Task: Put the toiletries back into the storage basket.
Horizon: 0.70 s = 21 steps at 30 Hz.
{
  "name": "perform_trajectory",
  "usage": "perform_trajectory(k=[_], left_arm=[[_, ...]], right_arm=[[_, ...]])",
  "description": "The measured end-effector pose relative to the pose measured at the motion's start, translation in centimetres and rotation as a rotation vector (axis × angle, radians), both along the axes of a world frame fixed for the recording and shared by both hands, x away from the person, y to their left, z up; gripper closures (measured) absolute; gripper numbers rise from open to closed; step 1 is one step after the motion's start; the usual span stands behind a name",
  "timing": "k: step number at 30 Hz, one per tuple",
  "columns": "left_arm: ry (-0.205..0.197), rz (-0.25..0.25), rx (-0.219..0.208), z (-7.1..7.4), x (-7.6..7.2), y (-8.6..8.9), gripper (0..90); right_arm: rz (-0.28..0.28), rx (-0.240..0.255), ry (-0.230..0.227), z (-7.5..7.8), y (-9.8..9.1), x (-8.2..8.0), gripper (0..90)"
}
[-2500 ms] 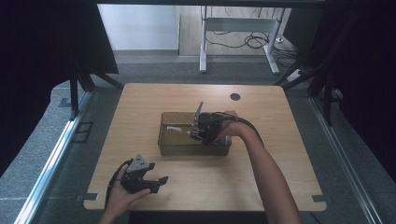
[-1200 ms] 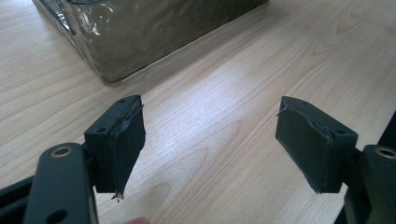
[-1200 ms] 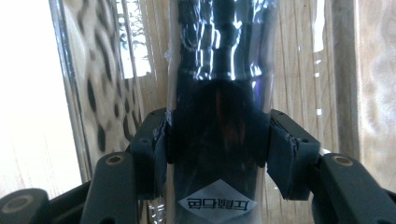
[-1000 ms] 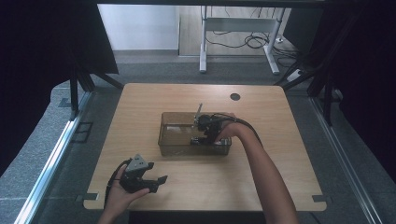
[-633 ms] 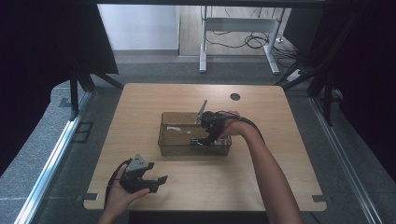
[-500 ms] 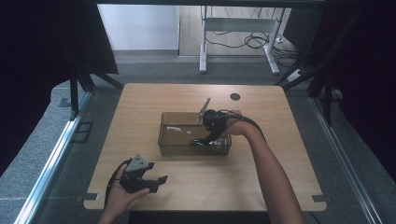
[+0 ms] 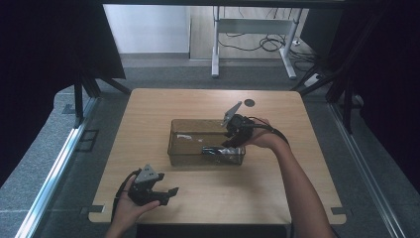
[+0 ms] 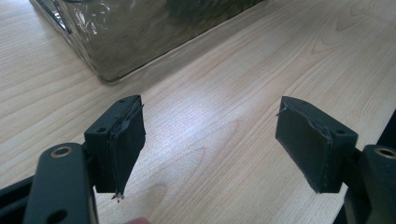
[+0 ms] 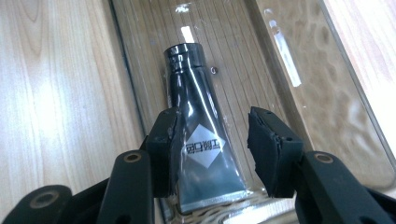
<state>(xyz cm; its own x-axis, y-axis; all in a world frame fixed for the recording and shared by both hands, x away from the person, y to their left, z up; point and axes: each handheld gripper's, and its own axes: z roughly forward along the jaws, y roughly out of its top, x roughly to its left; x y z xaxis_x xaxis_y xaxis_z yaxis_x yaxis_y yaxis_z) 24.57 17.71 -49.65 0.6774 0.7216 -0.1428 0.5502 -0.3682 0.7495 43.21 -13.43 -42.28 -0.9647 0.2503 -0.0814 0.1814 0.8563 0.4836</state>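
Since a moment ago the right hand-held gripper (image 7: 233, 141) has lifted up and away from the floor of the clear plastic bin (image 7: 185, 157), and its jaws have just been closing part of the way with nothing pinched between them. It now hangs over the right end of that bin, tilted down toward the black tube (image 7: 221, 150). In the right gripper view the black tube (image 9: 198, 126) lies flat on the bottom of the clear plastic bin (image 9: 299, 93), its cap end pointing away from the jaws and its flat crimped end nearest them, with a silver diamond label facing up. The right hand-held gripper (image 9: 212, 149) stands half open above the tube: the tube shows behind and between the two pads, but the pads do not press on it, and I cannot tell whether the left pad brushes its edge. The tube sits close along one long wall of the bin. The left hand-held gripper (image 7: 157, 192) has not shifted; it rests near the front left corner of the tabletop (image 7: 148, 119), well apart from the bin. In the left gripper view its jaws are spread wide over bare tabletop (image 8: 224, 116), empty, with a corner of the bin ahead.
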Motion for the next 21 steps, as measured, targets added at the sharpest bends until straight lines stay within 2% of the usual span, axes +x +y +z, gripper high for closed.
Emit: perform_trajectory(k=[5, 10, 12, 13, 15, 20, 21], left_arm=[[0.002, 0.002, 0.002, 0.0, 0.0, -0.1, 24.4], [0.004, -0.001, 0.007, -0.1, 0.0, -0.2, 24.4], [0.005, -0.001, 0.007, -0.1, 0.0, -0.3, 24.4], [0.005, 0.0, 0.008, -0.1, 0.0, -0.3, 24.4], [0.007, 0.0, 0.011, -0.2, 0.0, -0.3, 24.4], [0.008, -0.004, 0.018, -0.2, 0.0, -0.5, 24.4], [0.008, -0.004, 0.018, -0.2, 0.0, -0.5, 24.4]], right_arm=[[-0.024, 0.049, -0.014, 0.2, -1.6, -0.9, 55.4], [-0.071, 0.152, -0.01, 0.0, -3.9, -2.1, 55.5], [-0.08, 0.184, -0.023, -0.2, -4.9, -2.6, 55.5], [-0.08, 0.184, -0.023, -0.2, -4.9, -2.6, 55.5], [-0.1, 0.235, -0.039, -0.5, -6.4, -3.5, 55.4], [-0.131, 0.293, -0.068, -1.4, -8.9, -5.5, 54.9], [-0.131, 0.293, -0.068, -1.4, -8.9, -5.5, 54.9]])
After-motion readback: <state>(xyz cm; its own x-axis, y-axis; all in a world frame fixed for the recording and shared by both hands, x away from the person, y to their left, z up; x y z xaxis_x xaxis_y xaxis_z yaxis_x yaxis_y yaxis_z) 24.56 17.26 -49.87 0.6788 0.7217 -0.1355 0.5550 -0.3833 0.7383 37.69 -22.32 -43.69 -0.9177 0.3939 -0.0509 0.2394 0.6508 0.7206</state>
